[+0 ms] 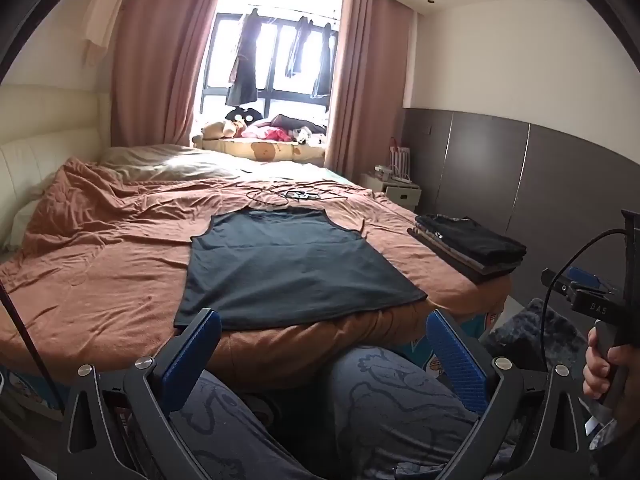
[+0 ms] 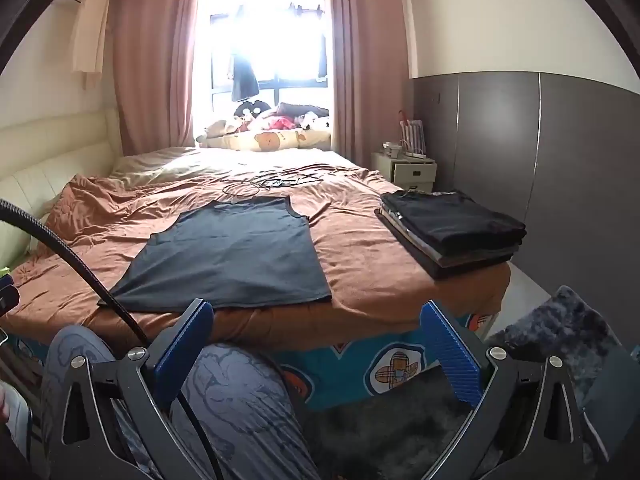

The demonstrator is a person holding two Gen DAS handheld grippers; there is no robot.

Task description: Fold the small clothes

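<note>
A dark sleeveless top (image 1: pixel 288 264) lies spread flat on the brown bedcover (image 1: pixel 100 264), hem toward me. In the right wrist view the same top (image 2: pixel 236 256) lies left of centre. My left gripper (image 1: pixel 324 320) hangs open in front of the bed's near edge, just short of the hem, with nothing between its blue fingers (image 1: pixel 192 356). My right gripper (image 2: pixel 316 312) is open too, held back from the bed and right of the top, and holds nothing. A stack of folded dark clothes (image 2: pixel 452 228) sits at the bed's right corner.
Cables and small devices (image 1: pixel 288 196) lie on the bed beyond the top. A white nightstand (image 2: pixel 404 168) stands by the grey wall panels. Plush toys (image 2: pixel 272 124) line the window sill. A person's patterned trouser legs (image 1: pixel 392 396) are below the grippers, and a dark fluffy rug (image 2: pixel 556 328) lies at right.
</note>
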